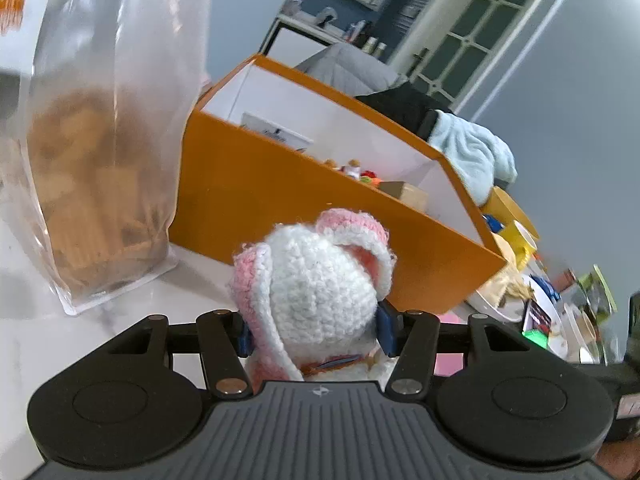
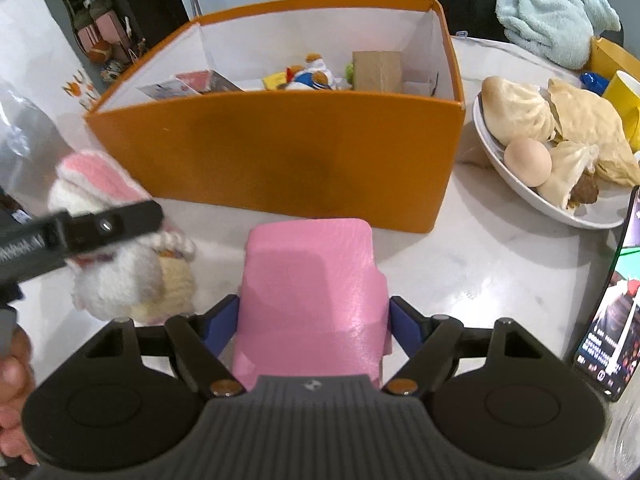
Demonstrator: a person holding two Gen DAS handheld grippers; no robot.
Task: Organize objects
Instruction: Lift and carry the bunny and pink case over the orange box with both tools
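My left gripper (image 1: 314,330) is shut on a white and pink crocheted bunny (image 1: 316,280), held just above the white table in front of the orange box (image 1: 320,216). The bunny also shows at the left of the right wrist view (image 2: 120,264), with the left gripper's black finger (image 2: 104,228) across it. My right gripper (image 2: 312,320) is shut on a pink flat packet (image 2: 312,280), held close before the orange box (image 2: 280,148). The box holds small toys, cards and a brown carton (image 2: 378,70).
A clear plastic bag of brown snacks (image 1: 92,184) stands left of the box. A white bowl (image 2: 516,192) of buns and an egg sits to the right. A lit phone (image 2: 612,312) lies at the far right. A light blue towel (image 2: 548,8) lies behind.
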